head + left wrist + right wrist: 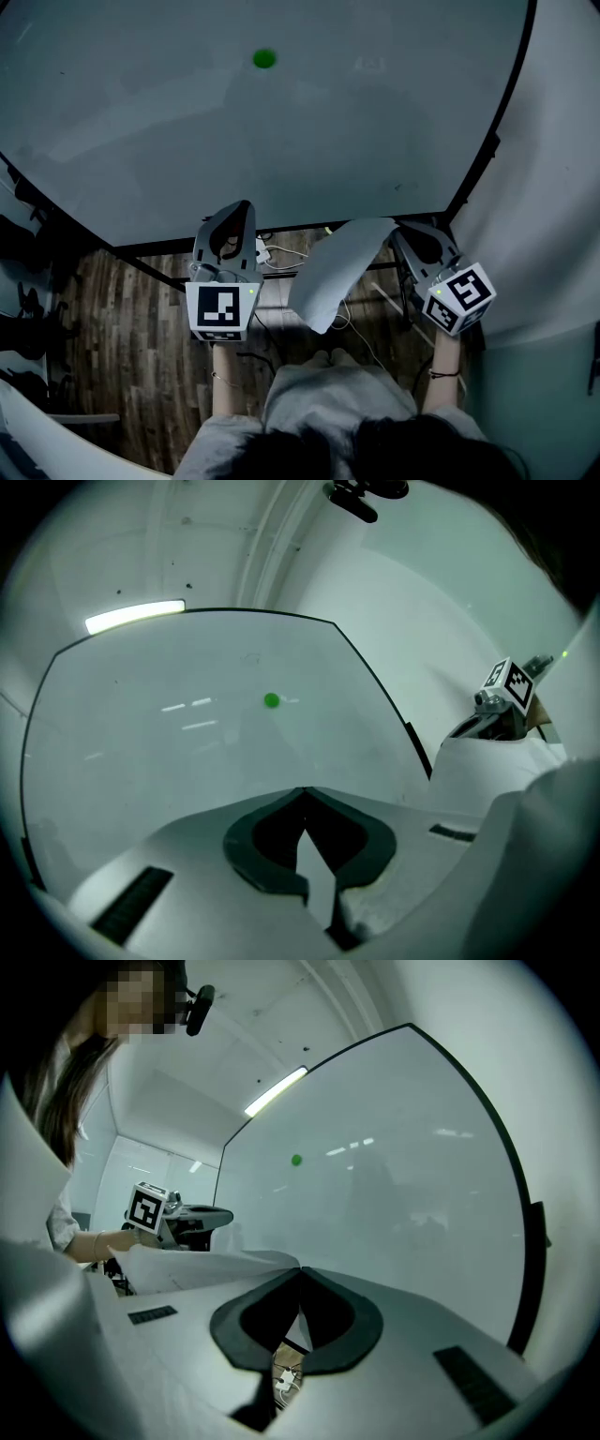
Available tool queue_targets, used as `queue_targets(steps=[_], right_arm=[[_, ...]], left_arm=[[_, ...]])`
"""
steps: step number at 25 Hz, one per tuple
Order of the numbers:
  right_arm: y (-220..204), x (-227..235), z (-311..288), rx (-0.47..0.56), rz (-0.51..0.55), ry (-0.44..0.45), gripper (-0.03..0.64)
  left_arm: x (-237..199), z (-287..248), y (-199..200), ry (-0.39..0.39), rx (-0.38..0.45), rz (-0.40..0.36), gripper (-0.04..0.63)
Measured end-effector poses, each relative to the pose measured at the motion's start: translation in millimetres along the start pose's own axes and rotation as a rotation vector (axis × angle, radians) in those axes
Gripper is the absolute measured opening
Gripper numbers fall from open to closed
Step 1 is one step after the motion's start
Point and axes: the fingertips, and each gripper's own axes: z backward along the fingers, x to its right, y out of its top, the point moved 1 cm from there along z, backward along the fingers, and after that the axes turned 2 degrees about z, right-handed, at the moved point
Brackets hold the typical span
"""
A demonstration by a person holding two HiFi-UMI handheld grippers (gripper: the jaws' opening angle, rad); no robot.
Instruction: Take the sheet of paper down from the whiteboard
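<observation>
The whiteboard [281, 131] fills the upper head view, with only a green magnet [264, 58] on it. The white sheet of paper [339, 267] hangs off the board, curling down and leftward from its top right corner. My right gripper [398, 230] is shut on that corner; in the right gripper view the sheet [187, 1269] spreads left from the closed tips of the right gripper [300, 1269]. My left gripper [246, 208] is to the left of the sheet, apart from it, pointing at the board's lower edge. In its own view the left gripper [303, 791] is shut with nothing between its jaws.
The board's black frame [281, 232] runs just ahead of both grippers. Below it lies a wooden floor [141, 328] with cables and a white adapter [262, 251]. A pale wall [553, 187] rises at the right. Dark stand legs [28, 225] are at the left.
</observation>
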Motion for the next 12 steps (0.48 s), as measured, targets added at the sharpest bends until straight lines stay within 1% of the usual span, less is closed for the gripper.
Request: queue_targets(steps=[4,8,12], right_arm=[[2,-8,-4,0.022,0.000,0.016,0.000],[3,-17,-7,0.044,-0.003,0.043,0.000],[5,-25,-11,0.068,-0.003,0.073,0.000]], left_arm=[[18,10,-22,-0.050,-0.049,0.075,0.005],[34,17,-35,-0.085,-0.082,0.141,0.005],[52,22,-41,-0.124,-0.099,0.181,0.005]])
